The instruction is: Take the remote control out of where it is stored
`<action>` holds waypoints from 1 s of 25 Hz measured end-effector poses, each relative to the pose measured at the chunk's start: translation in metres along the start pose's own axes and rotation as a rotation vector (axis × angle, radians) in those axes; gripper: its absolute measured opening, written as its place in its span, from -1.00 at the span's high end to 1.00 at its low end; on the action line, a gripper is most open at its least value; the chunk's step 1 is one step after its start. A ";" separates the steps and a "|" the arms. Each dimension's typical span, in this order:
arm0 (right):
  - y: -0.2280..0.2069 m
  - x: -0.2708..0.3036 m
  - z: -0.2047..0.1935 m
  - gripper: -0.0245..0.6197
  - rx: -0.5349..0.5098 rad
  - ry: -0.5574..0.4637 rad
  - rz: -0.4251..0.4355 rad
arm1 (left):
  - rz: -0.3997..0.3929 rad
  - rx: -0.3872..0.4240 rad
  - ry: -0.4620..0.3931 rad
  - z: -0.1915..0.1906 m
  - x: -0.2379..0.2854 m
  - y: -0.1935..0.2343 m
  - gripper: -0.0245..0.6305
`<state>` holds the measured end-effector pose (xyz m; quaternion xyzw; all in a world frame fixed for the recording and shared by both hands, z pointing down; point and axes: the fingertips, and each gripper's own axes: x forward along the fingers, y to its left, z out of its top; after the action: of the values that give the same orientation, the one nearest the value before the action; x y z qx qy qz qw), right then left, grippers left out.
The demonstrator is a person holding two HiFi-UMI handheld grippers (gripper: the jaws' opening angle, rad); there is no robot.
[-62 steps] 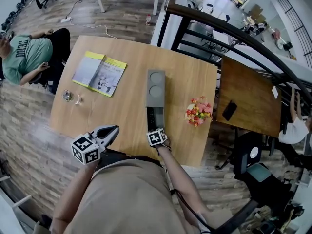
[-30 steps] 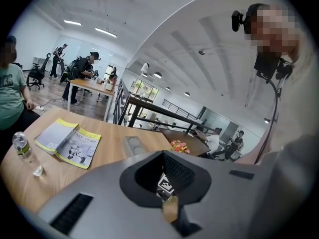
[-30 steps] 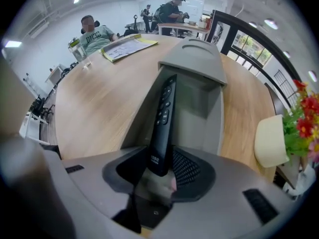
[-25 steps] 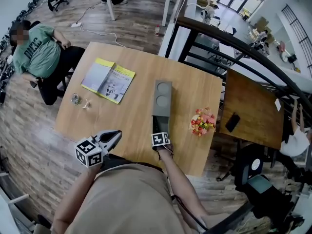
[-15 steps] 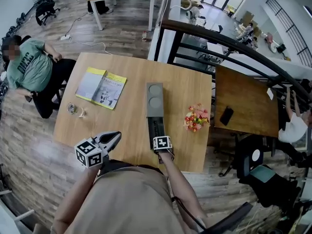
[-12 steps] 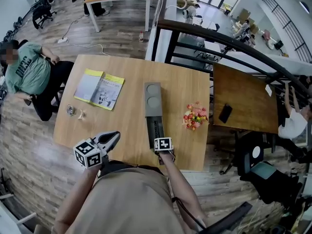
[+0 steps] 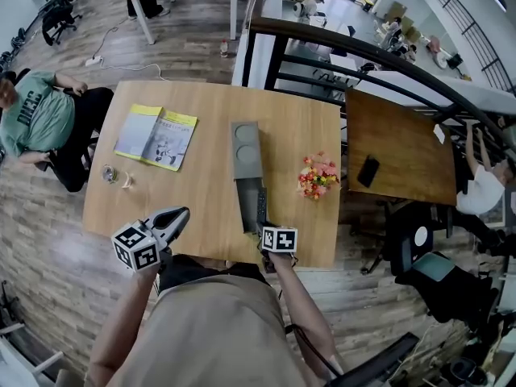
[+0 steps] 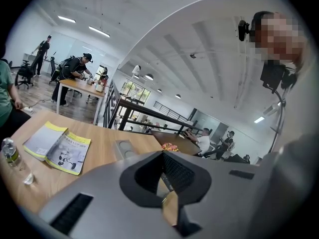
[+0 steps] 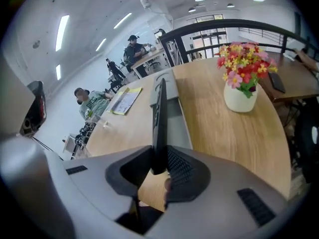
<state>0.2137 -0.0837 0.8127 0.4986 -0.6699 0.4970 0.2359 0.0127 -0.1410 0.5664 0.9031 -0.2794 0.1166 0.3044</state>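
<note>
Right gripper (image 9: 158, 169) clamped on the near end of the remote control (image 9: 160, 114), turned on edge, long axis running straight away over the grey holder (image 7: 239, 168). Left gripper (image 8: 162, 183) pinched closed, empty, off to the left, farther away.

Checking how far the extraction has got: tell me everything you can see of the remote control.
The remote control is a slim, black, plastic-looking bar, turned on edge. The right gripper is shut on its near end, the pads pressing its two broad faces. It stretches away over the long grey holder on the wooden table, beside a vase of flowers. Whether its far end touches the holder cannot be told.
</note>
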 end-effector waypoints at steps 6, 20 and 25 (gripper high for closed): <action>0.019 -0.030 0.016 0.62 0.001 -0.077 0.021 | -0.041 -0.003 0.010 -0.008 -0.008 -0.006 0.92; 0.105 -0.069 0.056 0.62 0.086 -0.261 0.057 | -0.098 -0.013 0.018 -0.004 -0.061 0.034 0.92; 0.141 -0.082 0.078 0.62 0.054 -0.319 0.074 | -0.092 -0.031 0.002 0.002 -0.083 0.058 0.92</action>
<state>0.1323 -0.1175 0.6544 0.5523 -0.7032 0.4377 0.0943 -0.0881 -0.1444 0.5612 0.9101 -0.2389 0.0991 0.3237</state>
